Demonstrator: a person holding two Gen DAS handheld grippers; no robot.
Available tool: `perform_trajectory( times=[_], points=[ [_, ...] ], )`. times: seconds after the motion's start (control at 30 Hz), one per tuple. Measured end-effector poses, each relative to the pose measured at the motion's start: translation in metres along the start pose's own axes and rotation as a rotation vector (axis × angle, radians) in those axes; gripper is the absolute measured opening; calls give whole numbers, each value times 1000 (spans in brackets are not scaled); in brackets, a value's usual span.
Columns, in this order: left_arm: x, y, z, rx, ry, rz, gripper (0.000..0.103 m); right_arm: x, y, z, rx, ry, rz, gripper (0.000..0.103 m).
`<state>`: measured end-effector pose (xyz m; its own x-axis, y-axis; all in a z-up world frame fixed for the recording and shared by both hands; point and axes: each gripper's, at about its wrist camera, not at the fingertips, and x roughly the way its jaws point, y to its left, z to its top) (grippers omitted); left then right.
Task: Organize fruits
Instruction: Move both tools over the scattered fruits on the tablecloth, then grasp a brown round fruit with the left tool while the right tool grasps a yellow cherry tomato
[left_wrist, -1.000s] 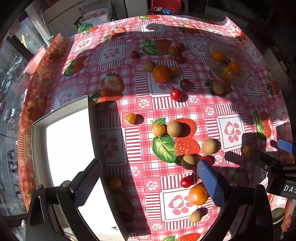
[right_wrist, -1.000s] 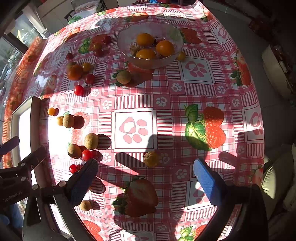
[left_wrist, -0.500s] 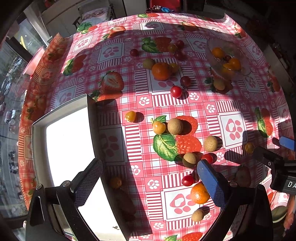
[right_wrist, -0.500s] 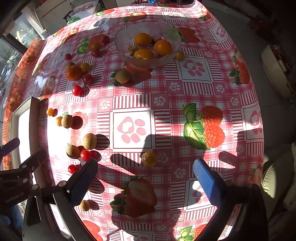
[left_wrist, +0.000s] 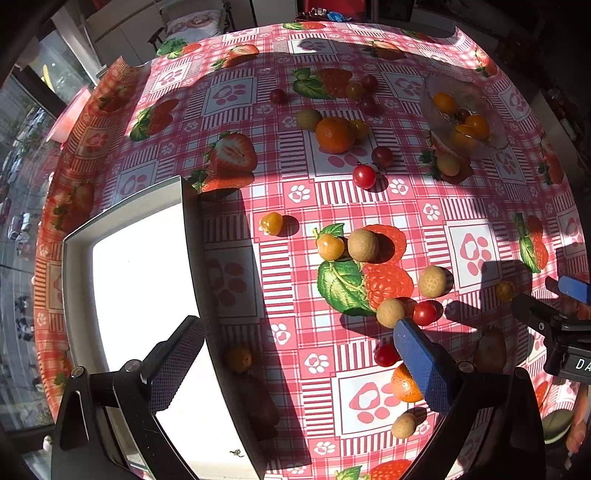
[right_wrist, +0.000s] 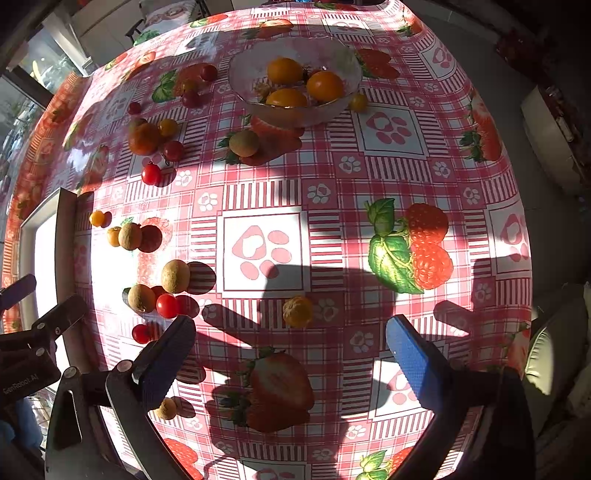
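Observation:
Several small fruits lie scattered on a red checked tablecloth. A glass bowl (right_wrist: 295, 107) at the far side holds three orange fruits (right_wrist: 324, 86). A yellow fruit (right_wrist: 297, 311) lies in shadow just ahead of my right gripper (right_wrist: 290, 354), which is open and empty. My left gripper (left_wrist: 299, 356) is open too, straddling the right wall of a white tray (left_wrist: 192, 236). An orange (left_wrist: 402, 384) sits behind its blue right finger (left_wrist: 421, 365). Brown round fruits (left_wrist: 363, 244) and cherry tomatoes (left_wrist: 424, 313) lie at mid table. A large orange (left_wrist: 333, 134) sits farther back.
The white tray (right_wrist: 62, 243) sits at the table's left edge near a window. A dark oblong fruit (left_wrist: 260, 402) and a small orange one (left_wrist: 239, 358) lie in shadow beside the tray wall. The right gripper's body (left_wrist: 561, 332) shows at the left view's right edge. A cushioned seat (right_wrist: 550, 354) is at the right.
Both grippers have drifted slightly; the fruits shift a little lower in the left view and the bowl a little left in the right view. Nothing was grasped or let go.

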<state>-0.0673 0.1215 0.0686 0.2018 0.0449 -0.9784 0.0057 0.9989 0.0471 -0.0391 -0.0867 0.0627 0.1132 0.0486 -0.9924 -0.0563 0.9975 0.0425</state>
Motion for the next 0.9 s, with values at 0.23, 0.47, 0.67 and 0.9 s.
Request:
perform_trajectory(
  times=[0.23, 0.47, 0.67, 0.9],
  points=[
    [8, 6, 0, 20, -4, -1, 103, 10, -8, -11, 19, 13, -8, 103],
    [21, -9, -13, 62, 17, -22, 103, 21, -23, -29, 46, 38, -18, 103],
    [29, -27, -21, 95, 35, -50, 103, 30, -20, -32, 36, 42, -13, 103],
    [36, -48, -11, 116, 19, -79, 101, 42, -11, -17, 22, 29, 2, 97]
  ],
)
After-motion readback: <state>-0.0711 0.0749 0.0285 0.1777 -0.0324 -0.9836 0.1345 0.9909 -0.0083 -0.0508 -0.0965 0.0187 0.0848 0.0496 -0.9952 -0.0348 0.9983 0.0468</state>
